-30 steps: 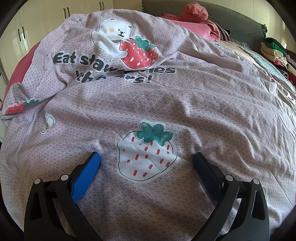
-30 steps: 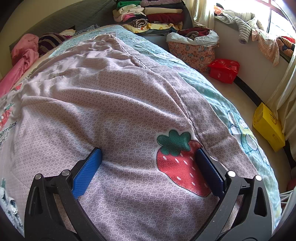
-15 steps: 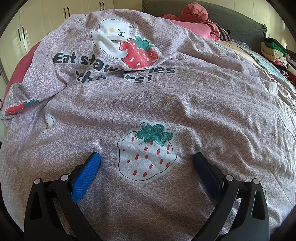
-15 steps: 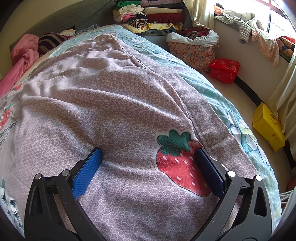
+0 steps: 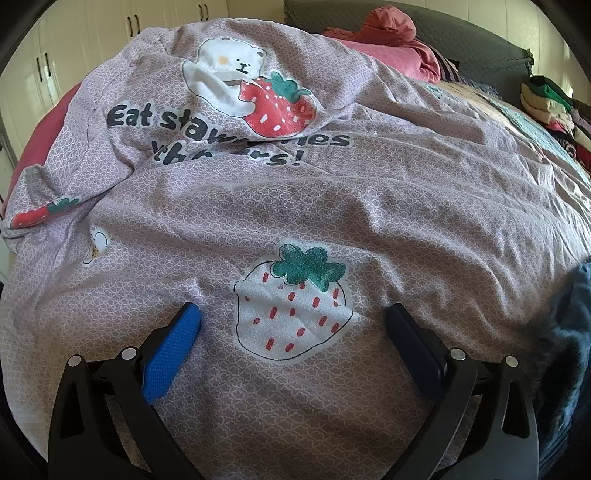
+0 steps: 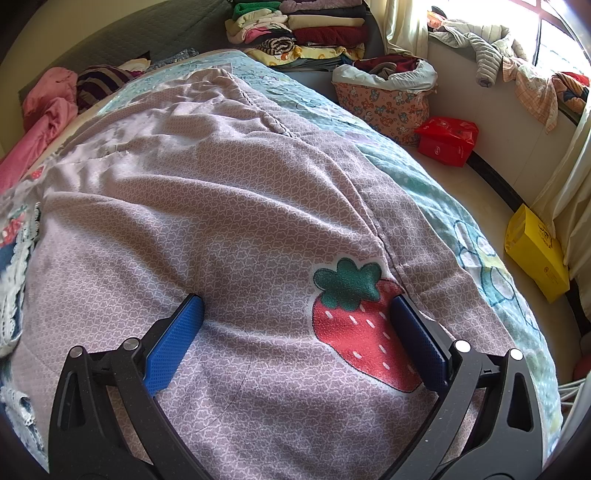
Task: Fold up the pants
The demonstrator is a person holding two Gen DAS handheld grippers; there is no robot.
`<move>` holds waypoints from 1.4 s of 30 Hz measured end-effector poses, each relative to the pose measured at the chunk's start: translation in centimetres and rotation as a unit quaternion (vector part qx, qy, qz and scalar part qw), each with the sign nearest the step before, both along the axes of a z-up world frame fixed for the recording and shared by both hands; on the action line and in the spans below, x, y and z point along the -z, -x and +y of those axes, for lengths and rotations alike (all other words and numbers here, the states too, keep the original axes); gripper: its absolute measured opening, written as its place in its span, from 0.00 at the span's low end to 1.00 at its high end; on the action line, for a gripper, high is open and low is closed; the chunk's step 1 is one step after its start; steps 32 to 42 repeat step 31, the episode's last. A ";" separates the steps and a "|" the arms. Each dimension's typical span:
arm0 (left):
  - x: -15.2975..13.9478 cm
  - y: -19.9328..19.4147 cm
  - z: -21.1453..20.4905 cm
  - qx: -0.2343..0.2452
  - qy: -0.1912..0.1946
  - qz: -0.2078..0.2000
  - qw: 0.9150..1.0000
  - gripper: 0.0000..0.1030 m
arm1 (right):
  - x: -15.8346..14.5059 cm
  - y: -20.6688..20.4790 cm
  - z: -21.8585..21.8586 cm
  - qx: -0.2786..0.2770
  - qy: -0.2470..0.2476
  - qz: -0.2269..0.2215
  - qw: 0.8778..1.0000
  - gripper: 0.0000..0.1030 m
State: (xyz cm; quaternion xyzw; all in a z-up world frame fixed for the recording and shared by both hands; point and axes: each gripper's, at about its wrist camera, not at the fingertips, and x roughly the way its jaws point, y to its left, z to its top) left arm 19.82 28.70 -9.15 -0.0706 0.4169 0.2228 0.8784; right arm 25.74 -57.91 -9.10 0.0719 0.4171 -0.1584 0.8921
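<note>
A dark blue garment, which may be the pants (image 5: 570,332), shows at the right edge of the left wrist view. The right wrist view has it at the left edge, with white lace trim (image 6: 13,254); most of it is out of frame. It lies on a lilac strawberry-print duvet (image 5: 332,206) that covers the bed. My left gripper (image 5: 293,312) is open just above the duvet, its fingers on either side of a white strawberry print. My right gripper (image 6: 297,302) is open too, low over the duvet (image 6: 221,206) beside a red strawberry print. Neither holds anything.
Pink clothes (image 5: 388,40) lie at the head of the bed. Folded clothes (image 6: 303,29) are stacked at the far corner. On the floor to the right stand a floral basket (image 6: 384,103), a red bag (image 6: 447,140) and a yellow bag (image 6: 535,254). Wardrobe doors (image 5: 44,70) line the left.
The dark blue garment has come into view at the right edge of the left view and the left edge of the right view. Both grippers stay open and hardly move.
</note>
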 end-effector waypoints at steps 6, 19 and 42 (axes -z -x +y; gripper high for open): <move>0.1 0.1 0.0 0.000 0.001 -0.002 1.000 0.96 | 0.0 0.0 0.1 0.000 0.000 0.000 1.000 0.92; 0.2 0.1 0.2 0.002 0.008 -0.001 1.000 0.96 | 0.0 0.0 -0.1 0.000 0.000 0.000 1.000 0.92; 0.0 0.2 0.2 0.001 0.005 -0.002 1.000 0.96 | 0.0 0.0 0.0 0.000 0.000 0.000 1.000 0.92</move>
